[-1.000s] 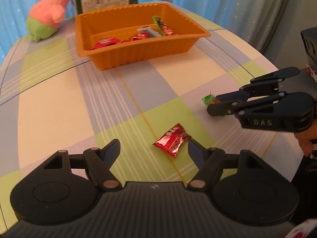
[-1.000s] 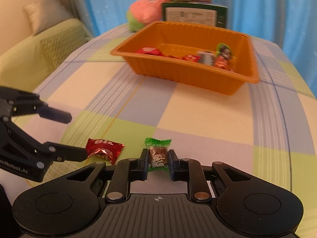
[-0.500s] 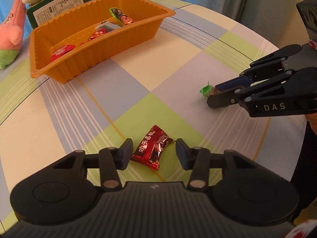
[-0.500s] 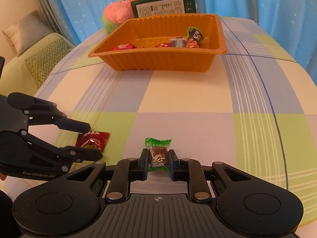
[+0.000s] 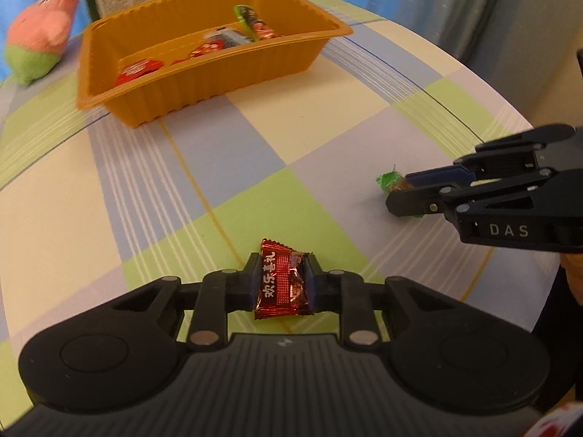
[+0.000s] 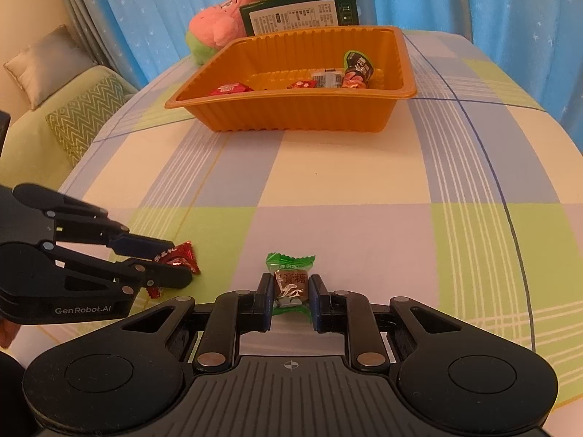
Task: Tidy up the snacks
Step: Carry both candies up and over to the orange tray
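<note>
My left gripper (image 5: 282, 278) is shut on a red foil candy (image 5: 282, 287) near the table's front edge; it also shows in the right wrist view (image 6: 175, 266) with the red candy (image 6: 180, 256) between its fingers. My right gripper (image 6: 290, 291) is shut on a green-wrapped brown candy (image 6: 290, 280); it appears at the right of the left wrist view (image 5: 400, 193) with the green candy (image 5: 390, 181). An orange tray (image 6: 291, 113) at the table's far side holds several wrapped snacks (image 6: 328, 78).
A checked tablecloth (image 6: 364, 182) covers the round table. Behind the tray stand a green box (image 6: 302, 14) and a pink and green plush toy (image 6: 215, 32). A sofa with a cushion (image 6: 40, 65) lies to the left. Blue curtains hang behind.
My left gripper has closed on the red candy, which was lying loose between its open fingers. My right gripper stays shut on the green candy.
</note>
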`<state>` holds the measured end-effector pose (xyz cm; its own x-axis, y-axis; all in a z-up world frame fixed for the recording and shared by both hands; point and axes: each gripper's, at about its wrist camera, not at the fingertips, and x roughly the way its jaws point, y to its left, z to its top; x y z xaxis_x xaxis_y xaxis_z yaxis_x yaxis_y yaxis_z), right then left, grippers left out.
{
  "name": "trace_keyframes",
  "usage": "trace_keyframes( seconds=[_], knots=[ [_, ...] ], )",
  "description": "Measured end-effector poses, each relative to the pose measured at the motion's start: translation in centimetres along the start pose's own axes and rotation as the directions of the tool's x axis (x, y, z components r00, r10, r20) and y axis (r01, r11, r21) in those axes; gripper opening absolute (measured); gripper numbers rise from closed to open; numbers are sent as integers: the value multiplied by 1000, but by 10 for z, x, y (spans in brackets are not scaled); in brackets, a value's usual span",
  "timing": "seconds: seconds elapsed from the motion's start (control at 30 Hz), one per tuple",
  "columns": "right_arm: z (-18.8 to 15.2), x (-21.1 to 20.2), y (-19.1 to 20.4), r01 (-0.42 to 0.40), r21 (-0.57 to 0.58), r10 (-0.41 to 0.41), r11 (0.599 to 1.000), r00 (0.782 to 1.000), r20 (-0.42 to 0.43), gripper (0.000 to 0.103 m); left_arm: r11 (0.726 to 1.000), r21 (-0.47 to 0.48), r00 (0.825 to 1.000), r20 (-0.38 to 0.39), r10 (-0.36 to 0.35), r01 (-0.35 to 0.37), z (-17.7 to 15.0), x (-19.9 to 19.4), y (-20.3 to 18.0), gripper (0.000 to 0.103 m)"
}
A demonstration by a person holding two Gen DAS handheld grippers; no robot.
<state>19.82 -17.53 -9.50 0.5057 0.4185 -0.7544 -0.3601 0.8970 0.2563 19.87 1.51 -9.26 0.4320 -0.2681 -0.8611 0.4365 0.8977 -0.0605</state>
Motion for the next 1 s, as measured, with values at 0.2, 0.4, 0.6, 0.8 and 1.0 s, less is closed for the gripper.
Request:
trace_keyframes(
  seconds=[0.2,0.4,0.6,0.8,1.0],
  knots=[
    [2,-8,5,-3,2,3,1000,1000,13,20,984,-168,998,24,59,-54,-4,-17,4,21],
    [6,-20,11,-6,7,6,1000,1000,30,20,966,-243,993,66,103,-84,-3,-37,-1,21],
    [7,-32,15,0,18,-1,1000,999,43,20,956,-279,988,92,126,-96,-3,-54,-8,21],
    [9,-46,19,20,32,-21,999,999,48,20,943,-318,983,113,142,-99,-4,-69,-11,21],
    [10,-58,23,33,36,-35,999,998,52,20,939,-331,981,131,145,-95,-6,-80,-15,21]
  ],
)
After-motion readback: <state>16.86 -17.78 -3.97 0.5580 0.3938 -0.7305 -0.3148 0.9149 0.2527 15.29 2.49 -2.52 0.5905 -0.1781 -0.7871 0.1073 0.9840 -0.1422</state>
